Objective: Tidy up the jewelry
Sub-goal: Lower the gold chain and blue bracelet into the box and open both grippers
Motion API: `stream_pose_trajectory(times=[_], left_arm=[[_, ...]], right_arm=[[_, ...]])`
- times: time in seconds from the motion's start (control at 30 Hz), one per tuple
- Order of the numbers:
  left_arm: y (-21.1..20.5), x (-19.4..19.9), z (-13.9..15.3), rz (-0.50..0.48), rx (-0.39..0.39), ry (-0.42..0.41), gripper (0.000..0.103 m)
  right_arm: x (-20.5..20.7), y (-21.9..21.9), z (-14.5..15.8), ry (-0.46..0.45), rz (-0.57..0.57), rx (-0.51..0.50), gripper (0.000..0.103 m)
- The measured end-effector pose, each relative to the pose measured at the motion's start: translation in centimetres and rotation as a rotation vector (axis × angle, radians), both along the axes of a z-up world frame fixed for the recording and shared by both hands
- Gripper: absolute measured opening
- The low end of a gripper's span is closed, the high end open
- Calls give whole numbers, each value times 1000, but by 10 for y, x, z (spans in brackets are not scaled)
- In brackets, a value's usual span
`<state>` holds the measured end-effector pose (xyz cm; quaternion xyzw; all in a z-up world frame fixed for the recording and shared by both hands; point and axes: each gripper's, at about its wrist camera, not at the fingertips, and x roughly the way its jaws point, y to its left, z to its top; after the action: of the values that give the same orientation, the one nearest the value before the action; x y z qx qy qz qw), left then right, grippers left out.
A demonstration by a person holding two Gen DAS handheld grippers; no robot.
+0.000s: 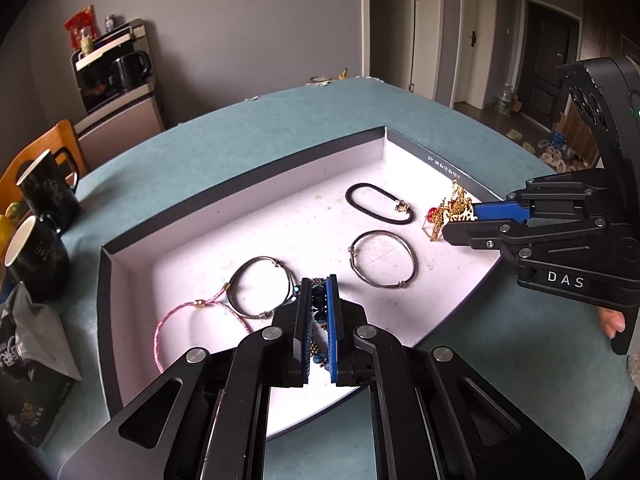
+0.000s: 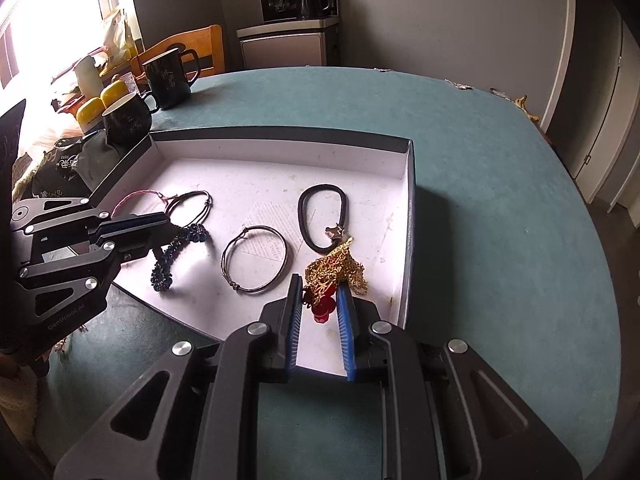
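Note:
A shallow white-lined box (image 1: 240, 196) (image 2: 280, 136) lies on the teal table. My left gripper (image 1: 319, 280) (image 2: 166, 226) is shut on a blue beaded bracelet (image 1: 318, 300) (image 2: 176, 250), which hangs to the box floor. My right gripper (image 2: 319, 280) (image 1: 460, 220) is shut on a gold chain with red beads (image 2: 336, 270) (image 1: 452, 208) at the box's right side. In the box lie a pink cord bracelet (image 1: 176, 320) (image 2: 136, 196), a dark cord bracelet (image 1: 260, 288) (image 2: 192, 200), a thin dark bangle (image 1: 382, 258) (image 2: 256, 258) and a black hair tie (image 1: 376, 200) (image 2: 322, 216).
Two black mugs (image 1: 40, 220) (image 2: 168, 76) stand on the table left of the box, with a dark bag (image 1: 28, 344) (image 2: 68, 164) beside them. A wooden chair (image 2: 180, 52) and a cabinet with a kettle (image 2: 296, 20) stand beyond the table.

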<state>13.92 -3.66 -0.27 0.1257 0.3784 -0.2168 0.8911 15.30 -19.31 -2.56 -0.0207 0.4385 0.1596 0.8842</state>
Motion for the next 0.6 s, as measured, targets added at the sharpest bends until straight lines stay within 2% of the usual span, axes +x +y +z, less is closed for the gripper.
stream_pose_trajectory(times=[0.3,0.6], left_arm=[[7,8,-7,7,-48,78,7],[10,9,-8,13,-56,82,8]], right_arm=[[2,6,1,4,1,-37,17],[0,1,0,11,-11,-11,18]])
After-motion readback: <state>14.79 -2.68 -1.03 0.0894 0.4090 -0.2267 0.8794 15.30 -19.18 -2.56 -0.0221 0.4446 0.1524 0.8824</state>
